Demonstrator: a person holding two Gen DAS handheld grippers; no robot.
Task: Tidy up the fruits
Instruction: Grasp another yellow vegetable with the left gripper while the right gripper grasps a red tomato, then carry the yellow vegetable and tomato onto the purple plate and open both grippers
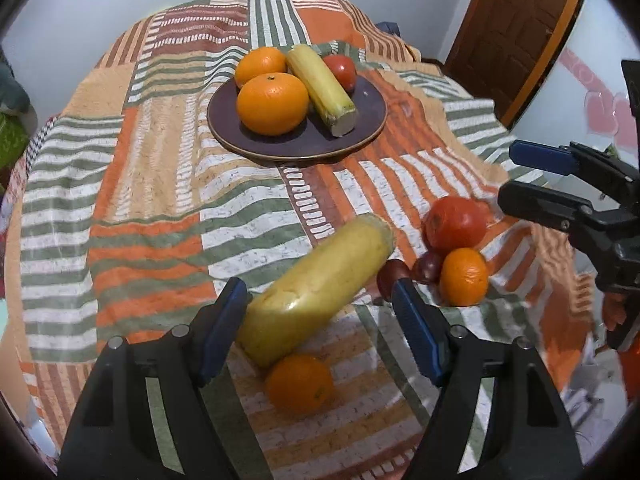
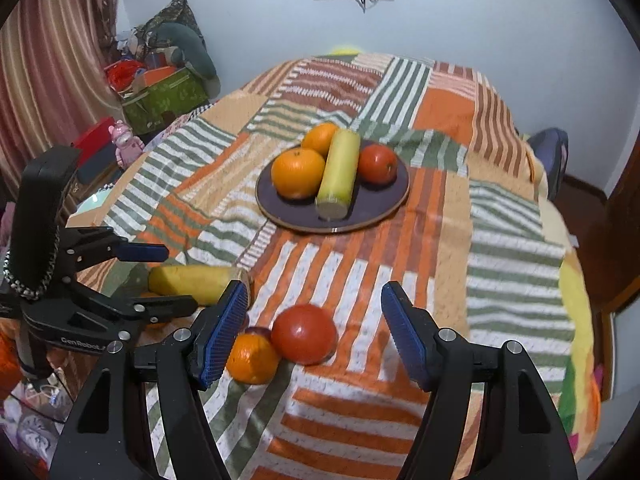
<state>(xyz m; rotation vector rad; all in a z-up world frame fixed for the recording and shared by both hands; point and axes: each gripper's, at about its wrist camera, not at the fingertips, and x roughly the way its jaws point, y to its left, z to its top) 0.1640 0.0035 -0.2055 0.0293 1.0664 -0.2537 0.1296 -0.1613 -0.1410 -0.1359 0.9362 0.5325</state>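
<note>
A dark plate (image 1: 360, 128) (image 2: 384, 208) on the patchwork cloth holds two oranges (image 1: 273, 103), a yellow gourd (image 1: 320, 88) and a red tomato (image 1: 341, 70). Loose on the cloth lie a yellow gourd (image 1: 316, 288) (image 2: 192, 282), an orange (image 1: 299, 383), a red tomato (image 1: 456, 224) (image 2: 305, 334), a small orange (image 1: 464, 277) (image 2: 253, 358) and dark plums (image 1: 428, 267). My left gripper (image 1: 320, 300) is open, its fingers either side of the loose gourd. My right gripper (image 2: 314, 304) is open just above the loose tomato.
The table drops away at the cloth's edges. A brown door (image 1: 516, 28) stands at the right. Boxes and toys (image 2: 160, 92) and a curtain (image 2: 44, 80) lie to the left of the table. A chair back (image 2: 550, 152) shows beyond the far right edge.
</note>
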